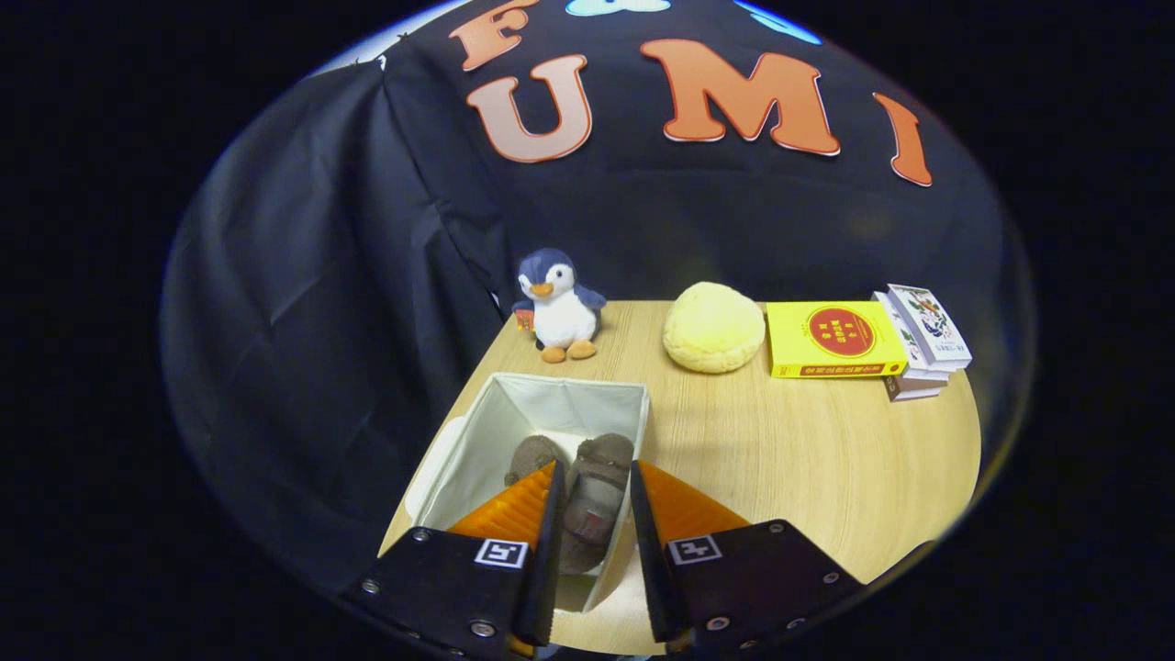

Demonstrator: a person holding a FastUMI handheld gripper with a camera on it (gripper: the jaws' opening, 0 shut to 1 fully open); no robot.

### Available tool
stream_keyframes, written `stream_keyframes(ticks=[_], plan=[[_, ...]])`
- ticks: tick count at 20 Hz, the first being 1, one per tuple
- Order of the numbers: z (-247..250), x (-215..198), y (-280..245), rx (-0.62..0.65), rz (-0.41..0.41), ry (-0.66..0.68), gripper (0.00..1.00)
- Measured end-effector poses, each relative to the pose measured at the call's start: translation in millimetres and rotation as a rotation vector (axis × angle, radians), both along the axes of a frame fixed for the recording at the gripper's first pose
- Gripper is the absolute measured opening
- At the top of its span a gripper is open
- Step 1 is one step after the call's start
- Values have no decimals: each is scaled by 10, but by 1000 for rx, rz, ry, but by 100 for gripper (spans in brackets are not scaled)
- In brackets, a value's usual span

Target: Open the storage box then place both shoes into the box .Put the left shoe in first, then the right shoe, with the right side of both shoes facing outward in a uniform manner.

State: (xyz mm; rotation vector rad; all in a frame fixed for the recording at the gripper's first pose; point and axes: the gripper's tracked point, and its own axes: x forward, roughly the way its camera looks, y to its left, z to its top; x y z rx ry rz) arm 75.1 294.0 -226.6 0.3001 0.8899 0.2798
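A white fabric storage box (551, 399) stands open on the wooden table, just ahead of and below the fingers. Two brown shoes are in it. One shoe (531, 455) lies on the box floor, partly hidden behind the left finger. The other shoe (598, 487) sits between the two fingers and fills the gap, toe pointing away. My gripper (595, 470) is shut on this shoe, over the box's right side. Its heel end runs down between the fingers to the near box wall.
A plush penguin (560, 308) stands beyond the box at the table's back. To its right lie a round yellow cushion (714, 327), a yellow book (833, 340) and a small stack of books (923, 344). A white lid (430, 473) lies at the box's left.
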Motion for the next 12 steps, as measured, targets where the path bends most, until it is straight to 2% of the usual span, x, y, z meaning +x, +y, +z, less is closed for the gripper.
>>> stream_keyframes(ticks=[4, 8, 12], plan=[[423, -74, -463, 49, -31, -70, 49], [905, -71, -1017, 77, -74, -205, 52], [1032, -42, -1662, -10, -118, -350, 61]])
